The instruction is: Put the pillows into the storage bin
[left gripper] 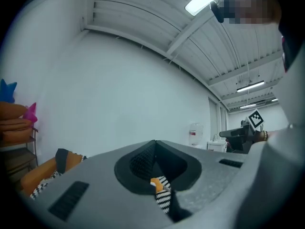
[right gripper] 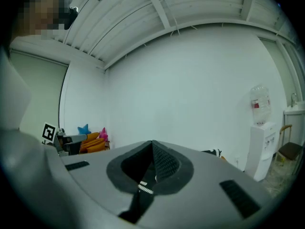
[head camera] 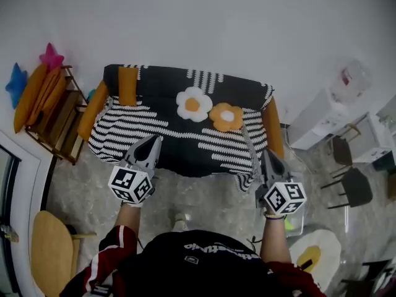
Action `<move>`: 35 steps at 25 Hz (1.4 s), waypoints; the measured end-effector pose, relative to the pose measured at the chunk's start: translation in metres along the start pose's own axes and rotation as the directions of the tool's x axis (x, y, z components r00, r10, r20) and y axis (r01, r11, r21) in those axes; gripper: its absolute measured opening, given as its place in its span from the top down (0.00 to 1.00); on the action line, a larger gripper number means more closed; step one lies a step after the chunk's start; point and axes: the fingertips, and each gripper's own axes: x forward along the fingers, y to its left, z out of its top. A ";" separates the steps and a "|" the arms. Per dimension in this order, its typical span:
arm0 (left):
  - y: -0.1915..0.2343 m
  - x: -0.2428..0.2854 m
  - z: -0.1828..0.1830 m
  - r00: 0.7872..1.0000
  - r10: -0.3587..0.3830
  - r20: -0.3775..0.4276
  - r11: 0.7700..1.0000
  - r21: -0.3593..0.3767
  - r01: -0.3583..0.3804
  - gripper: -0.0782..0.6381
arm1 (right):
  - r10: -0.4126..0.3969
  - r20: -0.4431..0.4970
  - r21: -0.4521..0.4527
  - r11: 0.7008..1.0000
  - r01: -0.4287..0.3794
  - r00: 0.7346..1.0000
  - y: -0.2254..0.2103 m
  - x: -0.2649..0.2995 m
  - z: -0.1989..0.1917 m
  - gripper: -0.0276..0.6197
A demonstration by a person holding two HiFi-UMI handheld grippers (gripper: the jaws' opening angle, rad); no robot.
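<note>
Where the wall meets the floor at far left, a wooden rack (head camera: 59, 125) holds orange cushions (head camera: 37, 94), w/ a blue star (head camera: 16, 82) and a pink star (head camera: 51, 57) beside them; lower left, nearer the person, sits a round wooden seat (head camera: 51, 252). Next over, the left gripper (head camera: 153, 142) hangs above the sofa's front-left edge, jaws pressed together w/ nothing btwn them. Its own view shows only a sliver of striped cover and a bit of orange thru the slot under the tips. The sofa (head camera: 161, 88) fills the centre: black-and-white striped cover, orange arms. Toward the back of its seat lie both flower-shaped pillows, side by side and about touching: a white pillow (head camera: 193, 103) w/ orange centre, then, just right and slightly nearer, an orange pillow (head camera: 226, 116) w/ white centre. Neither is touched; both grippers sit apart from them on the person's side. The right gripper (head camera: 268, 156) hovers by the sofa's front-right corner, jaws likewise closed and empty. Just right of it on the floor is what looks like a clear container (head camera: 315, 218), partly hidden by the gripper's marker cube; a white round item (head camera: 315, 252) w/ yellow centre lies nearer the person. Farther right stand a white cabinet (head camera: 315, 119), a water dispenser (head camera: 352, 79) and dark chairs (head camera: 356, 187).
</note>
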 end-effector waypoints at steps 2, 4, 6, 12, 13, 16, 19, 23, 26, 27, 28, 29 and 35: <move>0.017 0.012 0.000 1.000 -0.012 0.004 1.000 -0.003 0.012 0.89 | -0.001 -0.002 -0.008 1.000 0.001 1.000 0.005 0.020 0.005 0.95; 0.034 0.021 0.000 1.000 -0.017 0.003 1.000 -0.007 0.017 0.88 | -0.001 -0.011 -0.010 1.000 0.001 1.000 0.010 0.037 0.008 0.95; 0.048 0.027 -0.001 1.000 -0.016 0.005 1.000 -0.010 0.016 0.89 | -0.006 -0.025 -0.013 1.000 0.006 1.000 0.014 0.050 0.008 0.95; 0.076 0.029 -0.012 1.000 0.007 0.001 1.000 -0.031 -0.007 0.88 | -0.009 -0.065 -0.018 1.000 0.008 0.998 0.018 0.071 -0.003 0.95; 0.079 0.028 -0.014 1.000 0.012 -0.002 1.000 -0.026 -0.012 0.89 | -0.008 -0.073 -0.020 1.000 0.007 0.997 0.016 0.075 -0.005 0.95; 0.091 0.027 -0.019 0.999 0.033 -0.002 0.999 -0.027 -0.033 0.89 | -0.009 -0.082 -0.019 1.000 0.007 0.997 0.012 0.090 -0.011 0.95; 0.099 0.026 -0.022 0.999 0.051 0.004 0.998 -0.046 -0.051 0.88 | 0.018 -0.087 -0.023 1.000 -0.020 0.996 0.015 0.109 -0.014 0.95; 0.106 0.026 -0.019 0.997 0.073 0.017 0.996 -0.049 -0.072 0.89 | 0.056 -0.086 -0.013 0.998 -0.058 0.995 0.020 0.143 -0.017 0.94; 0.116 0.030 -0.019 0.996 0.089 0.027 0.994 -0.073 -0.087 0.89 | 0.101 -0.073 -0.007 0.995 -0.102 0.992 0.031 0.178 -0.016 0.94; 0.119 0.033 -0.019 0.995 0.093 0.029 0.993 -0.077 -0.090 0.88 | 0.118 -0.074 -0.008 0.993 -0.119 0.990 0.035 0.189 -0.017 0.94; 0.122 0.035 -0.018 0.995 0.097 0.030 0.993 -0.075 -0.094 0.88 | 0.133 -0.076 -0.008 0.991 -0.134 0.988 0.038 0.199 -0.019 0.94; 0.125 0.038 -0.017 0.994 0.101 0.031 0.993 -0.070 -0.099 0.88 | 0.144 -0.077 -0.007 0.989 -0.145 0.987 0.040 0.208 -0.020 0.94; 0.145 0.062 -0.014 0.992 0.123 0.035 0.992 -0.046 -0.122 0.89 | 0.177 -0.081 0.009 0.984 -0.177 0.981 0.033 0.253 -0.028 0.93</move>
